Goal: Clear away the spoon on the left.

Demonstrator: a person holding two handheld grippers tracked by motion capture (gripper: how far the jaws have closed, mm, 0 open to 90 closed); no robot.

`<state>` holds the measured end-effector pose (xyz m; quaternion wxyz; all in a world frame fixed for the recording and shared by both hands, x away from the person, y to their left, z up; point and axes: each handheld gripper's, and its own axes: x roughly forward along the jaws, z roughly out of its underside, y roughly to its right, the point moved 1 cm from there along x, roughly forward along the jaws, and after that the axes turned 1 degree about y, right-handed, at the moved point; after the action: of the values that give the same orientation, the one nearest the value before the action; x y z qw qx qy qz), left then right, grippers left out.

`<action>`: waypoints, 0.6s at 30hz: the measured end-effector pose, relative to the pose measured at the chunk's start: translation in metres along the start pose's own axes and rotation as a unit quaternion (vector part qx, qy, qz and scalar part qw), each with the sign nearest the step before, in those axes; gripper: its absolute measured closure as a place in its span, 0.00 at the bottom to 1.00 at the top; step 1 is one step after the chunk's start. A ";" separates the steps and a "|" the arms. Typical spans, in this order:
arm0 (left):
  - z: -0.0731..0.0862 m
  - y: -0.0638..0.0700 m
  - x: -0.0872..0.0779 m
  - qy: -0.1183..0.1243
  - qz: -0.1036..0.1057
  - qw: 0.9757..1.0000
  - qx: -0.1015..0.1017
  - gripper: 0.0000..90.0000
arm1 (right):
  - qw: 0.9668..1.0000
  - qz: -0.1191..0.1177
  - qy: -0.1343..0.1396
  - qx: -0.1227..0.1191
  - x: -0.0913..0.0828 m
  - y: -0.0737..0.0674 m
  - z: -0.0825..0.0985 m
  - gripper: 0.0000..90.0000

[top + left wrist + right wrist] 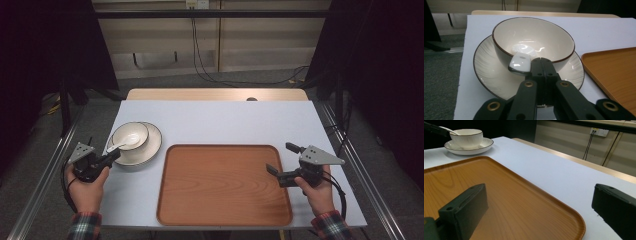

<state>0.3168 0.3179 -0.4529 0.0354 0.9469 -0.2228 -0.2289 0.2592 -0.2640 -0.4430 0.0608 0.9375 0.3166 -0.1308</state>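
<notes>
Left gripper view gives us the spoon [520, 63]: its handle end sticks out over the bowl [534, 37] rim, beside the tips of our left gripper [541, 65], whose jaws meet with no gap. Whether they pinch the handle we cannot tell. The bowl sits on a plate [489, 72], left of the tray [225, 185]. Our right gripper [282, 160] hangs wide open and empty over the tray's right edge.
</notes>
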 end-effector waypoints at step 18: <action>-0.015 -0.019 0.007 -0.001 -0.035 0.999 -0.007 1.00 | 1.000 -0.006 -0.007 0.000 0.003 -0.002 0.002 0.00</action>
<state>0.3370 0.3313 -0.4458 0.0338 0.9537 -0.1878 -0.2325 0.2600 -0.2605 -0.4457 0.0623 0.9345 0.3223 -0.1374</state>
